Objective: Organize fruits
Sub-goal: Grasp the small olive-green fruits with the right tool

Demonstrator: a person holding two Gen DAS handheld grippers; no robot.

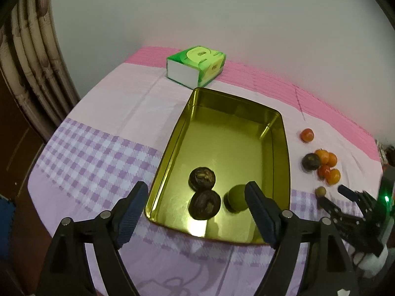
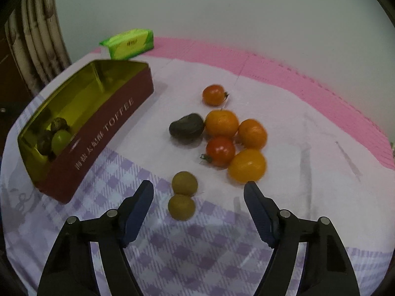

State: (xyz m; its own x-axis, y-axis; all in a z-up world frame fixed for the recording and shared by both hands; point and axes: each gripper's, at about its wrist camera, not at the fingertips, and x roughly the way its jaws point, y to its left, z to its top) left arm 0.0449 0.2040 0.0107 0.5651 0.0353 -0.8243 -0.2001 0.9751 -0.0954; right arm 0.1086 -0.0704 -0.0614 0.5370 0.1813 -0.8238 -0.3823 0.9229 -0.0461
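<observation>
A gold-lined tin (image 1: 276, 120) with dark red "TOFFEE" sides (image 2: 106, 133) holds two dark brown wrinkled fruits (image 1: 202, 178) (image 1: 205, 204) and a green fruit (image 1: 236, 198). My left gripper (image 1: 196, 192) is open and empty above the tin's near end. On the cloth to the tin's right lie two tan round fruits (image 2: 184, 183) (image 2: 181, 207), a dark fruit (image 2: 187, 125), orange fruits (image 2: 221, 123) and red tomatoes (image 2: 220, 151). My right gripper (image 2: 198, 190) is open and empty, just above and around the two tan fruits. It also shows in the left wrist view (image 1: 333, 194).
A green tissue pack (image 1: 197, 65) lies behind the tin, seen also in the right wrist view (image 2: 128, 43). The table has a pink and purple checked cloth (image 1: 93, 148). A wall stands behind and a curtain (image 1: 32, 56) hangs at left.
</observation>
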